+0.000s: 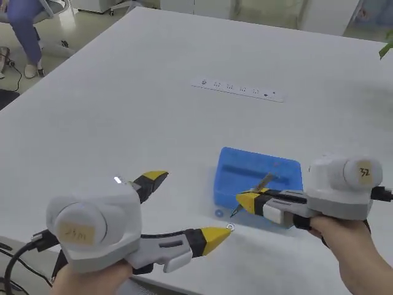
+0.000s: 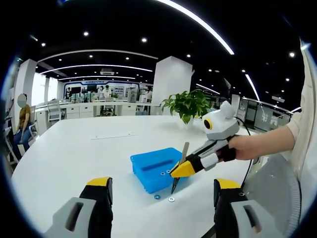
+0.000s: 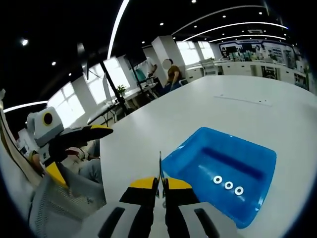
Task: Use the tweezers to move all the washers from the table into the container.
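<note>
Right gripper (image 1: pixel 247 200) clamped on tweezers (image 1: pixel 265 180), long axis slanting down toward table (image 1: pixel 123 110); two washers (image 1: pixel 229 227) on table just beside container (image 1: pixel 245 161) near wall, just under tweezers tips; three more inside; left gripper (image 1: pixel 184 206) jaws spread, empty, close by.

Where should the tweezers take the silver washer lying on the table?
Probably across its ring: one tip in the hole, one outside. The silver washer lies flat on the table, so come down steeply from above, on the container side, where the tweezers in the right gripper hang.
</note>
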Demonstrator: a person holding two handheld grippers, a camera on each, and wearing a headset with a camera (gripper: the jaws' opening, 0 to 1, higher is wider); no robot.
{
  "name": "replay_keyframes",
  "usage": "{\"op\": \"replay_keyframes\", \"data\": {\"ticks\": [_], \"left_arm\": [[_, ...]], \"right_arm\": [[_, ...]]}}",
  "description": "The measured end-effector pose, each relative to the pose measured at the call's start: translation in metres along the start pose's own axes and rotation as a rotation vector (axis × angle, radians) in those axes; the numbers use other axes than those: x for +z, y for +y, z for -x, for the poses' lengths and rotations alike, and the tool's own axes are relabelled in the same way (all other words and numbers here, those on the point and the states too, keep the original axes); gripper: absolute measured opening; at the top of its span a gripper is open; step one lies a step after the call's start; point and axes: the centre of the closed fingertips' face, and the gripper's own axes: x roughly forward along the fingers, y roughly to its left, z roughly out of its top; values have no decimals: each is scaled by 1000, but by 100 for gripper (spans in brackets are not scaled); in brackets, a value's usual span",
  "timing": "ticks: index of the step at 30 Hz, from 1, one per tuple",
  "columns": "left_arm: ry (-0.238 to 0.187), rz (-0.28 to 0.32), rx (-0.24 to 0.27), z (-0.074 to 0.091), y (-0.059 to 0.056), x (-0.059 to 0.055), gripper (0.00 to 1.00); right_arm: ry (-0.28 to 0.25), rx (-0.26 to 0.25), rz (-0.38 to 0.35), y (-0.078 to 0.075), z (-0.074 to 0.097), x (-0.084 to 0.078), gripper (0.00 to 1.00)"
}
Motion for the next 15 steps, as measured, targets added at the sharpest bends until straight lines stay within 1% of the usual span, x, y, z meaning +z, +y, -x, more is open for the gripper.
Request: {"op": "replay_keyframes", "data": {"ticks": [3, 5, 7, 10, 13, 15], "left_arm": [[1, 0, 1, 0, 0, 0, 85], [0, 0, 1, 0, 1, 0, 85], [0, 1, 2, 0, 1, 0, 85], [2, 0, 2, 0, 1, 0, 85], [4, -1, 3, 0, 1, -1, 85], [4, -1, 2, 0, 1, -1, 85]], "right_arm": [[26, -2, 17, -2, -3, -7, 3], [47, -7, 47, -3, -6, -10, 3], [64, -8, 62, -4, -9, -13, 3], [74, -2, 68, -3, -12, -15, 3], [100, -16, 114, -5, -13, -18, 3], [102, -14, 119, -4, -13, -18, 3]]}}
